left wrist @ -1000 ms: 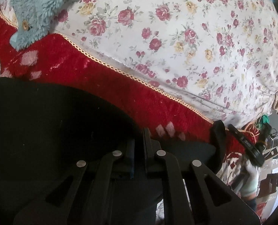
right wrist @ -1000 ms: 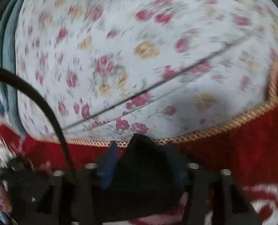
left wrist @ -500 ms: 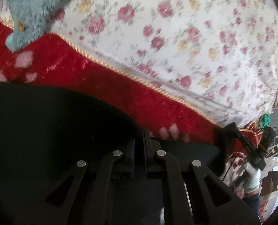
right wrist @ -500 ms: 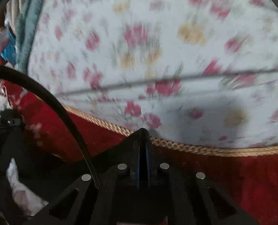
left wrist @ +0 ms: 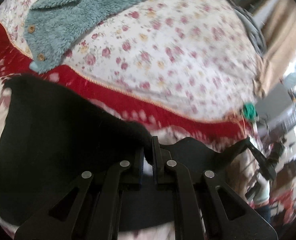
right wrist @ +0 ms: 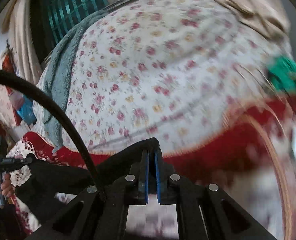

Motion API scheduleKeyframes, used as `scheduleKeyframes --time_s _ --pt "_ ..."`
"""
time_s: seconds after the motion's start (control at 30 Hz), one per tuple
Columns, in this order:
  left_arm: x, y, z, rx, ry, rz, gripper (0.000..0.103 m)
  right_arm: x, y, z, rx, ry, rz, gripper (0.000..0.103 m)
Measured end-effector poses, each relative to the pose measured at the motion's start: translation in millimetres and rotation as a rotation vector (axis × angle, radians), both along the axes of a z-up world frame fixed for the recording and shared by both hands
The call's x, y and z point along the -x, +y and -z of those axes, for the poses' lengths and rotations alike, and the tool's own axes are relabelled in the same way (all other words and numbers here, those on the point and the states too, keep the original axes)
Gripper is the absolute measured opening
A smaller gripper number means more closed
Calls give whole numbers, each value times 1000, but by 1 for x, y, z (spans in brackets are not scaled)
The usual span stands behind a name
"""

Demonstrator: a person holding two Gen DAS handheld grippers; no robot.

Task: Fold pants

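Observation:
The black pants (left wrist: 64, 140) hang from both grippers above a red patterned blanket (left wrist: 128, 102). My left gripper (left wrist: 148, 146) is shut on the pants' edge, with most of the cloth spreading left and below it. My right gripper (right wrist: 152, 152) is shut on another part of the pants (right wrist: 128, 156), which trail down to the left. The right gripper and the hand that holds it show at the right of the left wrist view (left wrist: 267, 160). The left gripper shows at the far left of the right wrist view (right wrist: 6, 162).
A white bedspread with red flowers (left wrist: 178, 50) covers the bed beyond the blanket. A teal fleece jacket with buttons (left wrist: 68, 18) lies at the upper left. A green object (left wrist: 249, 110) sits at the bed's right edge. A black cable (right wrist: 48, 104) arcs across the right wrist view.
Both grippers have risen and tilted up, lifting the pants off the blanket. More of the bed, the fleece jacket and the room beyond are now in view.

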State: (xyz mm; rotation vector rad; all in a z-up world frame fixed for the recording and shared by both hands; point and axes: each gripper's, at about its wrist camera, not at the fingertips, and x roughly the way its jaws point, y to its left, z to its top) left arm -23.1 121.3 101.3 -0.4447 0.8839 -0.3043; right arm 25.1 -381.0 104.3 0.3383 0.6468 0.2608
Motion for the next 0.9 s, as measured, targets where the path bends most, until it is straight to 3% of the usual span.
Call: scheduleKeyframes --time_s 0.07,0.17,0.27,0.4,0.53,0.73,0.9 --pt "34 -12 23 -67 15 33 6 33 -1 28 -8 81 40 5" --pt "47 -27 67 -150 96 29 6 64 3 59 27 185 70 5" --pt "43 -18 89 -78 161 -12 6 85 0 81 -30 278 129 15" --pt "41 -20 81 -90 126 -20 6 118 -21 89 -295 261 216 37" --pt "39 -19 83 -74 130 -17 6 133 -23 87 -396 267 228 40" --pt "44 -13 85 -32 126 -24 6 140 -11 86 -504 302 196 45" --pt "41 -7 85 -5 141 -20 6 123 -2 97 -492 344 204 45"
